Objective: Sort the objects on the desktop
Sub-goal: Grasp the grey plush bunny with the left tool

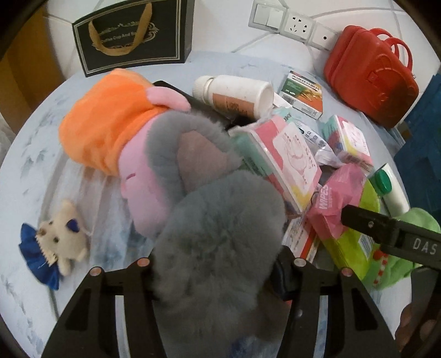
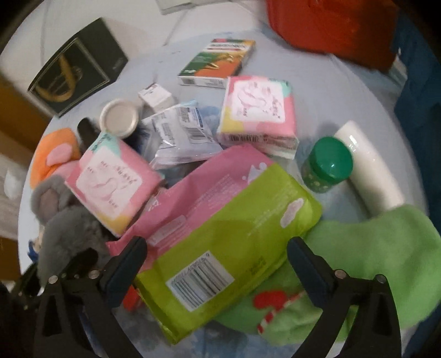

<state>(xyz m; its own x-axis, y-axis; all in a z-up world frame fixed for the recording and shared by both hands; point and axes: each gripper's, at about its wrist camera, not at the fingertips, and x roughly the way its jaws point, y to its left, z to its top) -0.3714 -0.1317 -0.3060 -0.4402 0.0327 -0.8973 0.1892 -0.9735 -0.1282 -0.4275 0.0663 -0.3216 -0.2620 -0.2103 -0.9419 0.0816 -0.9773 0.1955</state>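
The pink pack (image 1: 332, 205) reads "WIPES", the black gripper arm (image 1: 394, 234) "DAS", the black bag (image 1: 129, 38) "Coffee Cup And"

Hidden and cut-off parts of the pile

The grey plush slipper (image 1: 217, 247) covered the left gripper's (image 1: 217, 264) fingertips and much of the pink plush toy (image 1: 143, 176). The red case (image 2: 333, 24) was cropped by the right view's top edge, blurred; package print stayed unreadable.
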